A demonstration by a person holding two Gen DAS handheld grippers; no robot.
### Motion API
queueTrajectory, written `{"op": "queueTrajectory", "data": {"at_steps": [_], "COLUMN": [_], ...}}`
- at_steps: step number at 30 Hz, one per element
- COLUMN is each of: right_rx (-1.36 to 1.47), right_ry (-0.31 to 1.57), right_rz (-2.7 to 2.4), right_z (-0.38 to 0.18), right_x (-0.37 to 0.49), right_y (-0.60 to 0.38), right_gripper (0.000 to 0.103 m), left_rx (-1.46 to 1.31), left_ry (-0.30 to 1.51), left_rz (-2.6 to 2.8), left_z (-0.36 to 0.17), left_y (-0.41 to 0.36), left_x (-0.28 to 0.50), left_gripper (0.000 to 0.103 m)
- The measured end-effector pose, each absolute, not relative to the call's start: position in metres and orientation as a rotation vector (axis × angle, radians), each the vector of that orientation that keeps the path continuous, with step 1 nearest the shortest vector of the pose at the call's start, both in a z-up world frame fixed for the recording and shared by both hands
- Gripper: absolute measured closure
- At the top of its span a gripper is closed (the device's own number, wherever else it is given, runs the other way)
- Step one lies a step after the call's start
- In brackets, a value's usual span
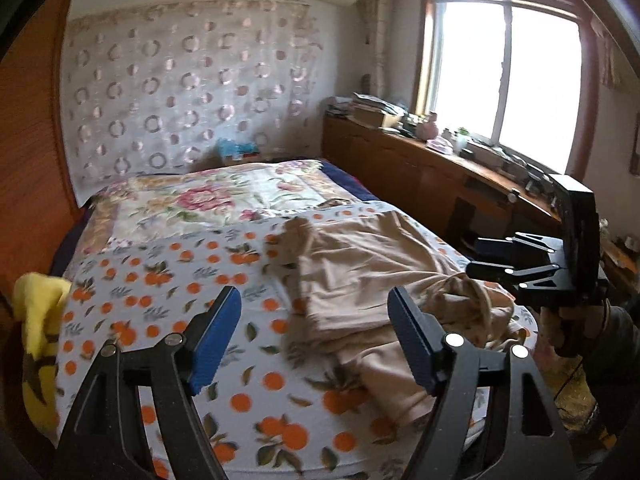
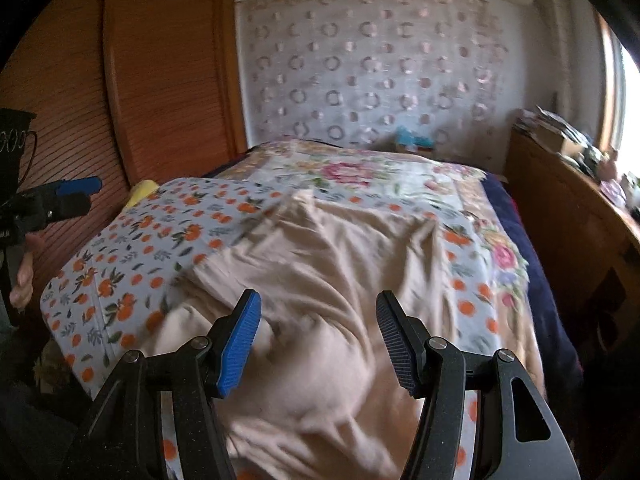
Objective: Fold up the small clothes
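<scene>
We are between grasps on the beige, soft cotton garment (image 1: 360, 276), which lies rumpled on the white bedspread printed with oranges (image 1: 168, 280), covering the centre and lower right of the left wrist view. Part of it looks doubled over already, with a straight folded edge toward the left, while its near end is still bunched.

Our left gripper (image 1: 316, 340) hovers above the bedspread with its jaws standing wide and nothing between them; the garment's near edge lies just below and to the right. Our right gripper (image 2: 320, 340) hangs over the bunched near part of the cloth, its jaws also apart and empty as far as we can tell.

We judge the fold half done. Next, each pair of jaws must drop onto a near corner of the cloth, pinch one layer cleanly, and carry it over the flat part.

A yellow plush toy (image 1: 38, 344) sits at the left edge, well clear.
</scene>
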State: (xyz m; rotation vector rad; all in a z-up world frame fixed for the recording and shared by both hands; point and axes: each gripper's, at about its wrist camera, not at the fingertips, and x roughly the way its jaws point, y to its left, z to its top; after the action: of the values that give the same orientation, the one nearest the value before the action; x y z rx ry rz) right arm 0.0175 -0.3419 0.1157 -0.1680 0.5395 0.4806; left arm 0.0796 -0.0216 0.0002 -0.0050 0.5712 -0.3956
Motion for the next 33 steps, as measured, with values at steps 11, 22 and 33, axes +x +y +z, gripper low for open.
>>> {"op": "queueTrajectory", "data": {"at_steps": [11,22,33], "right_rx": [-0.290,-0.441,-0.495], "right_ry": [0.631,0.794,0.809], "right_rz": [0.626,0.712,0.645], "right_z": [0.104,0.064,0.056], "right_x": [0.060,0.100,0.124], "right_y": [-0.260,-0.200,-0.187], "right_gripper": [0.041,0.041,0.094], "left_rx": [-0.057,-0.068,-0.055], "left_ry": [0.583,0.581,0.601], "left_rz": [-0.307,-0.304,-0.334], "left_z": [-0.014,-0.019,-0.027], "left_y": [0.024,0.032,0.022], "left_x": [0.077,0.075,0.076], "left_gripper": [0.027,0.027,0.027]}}
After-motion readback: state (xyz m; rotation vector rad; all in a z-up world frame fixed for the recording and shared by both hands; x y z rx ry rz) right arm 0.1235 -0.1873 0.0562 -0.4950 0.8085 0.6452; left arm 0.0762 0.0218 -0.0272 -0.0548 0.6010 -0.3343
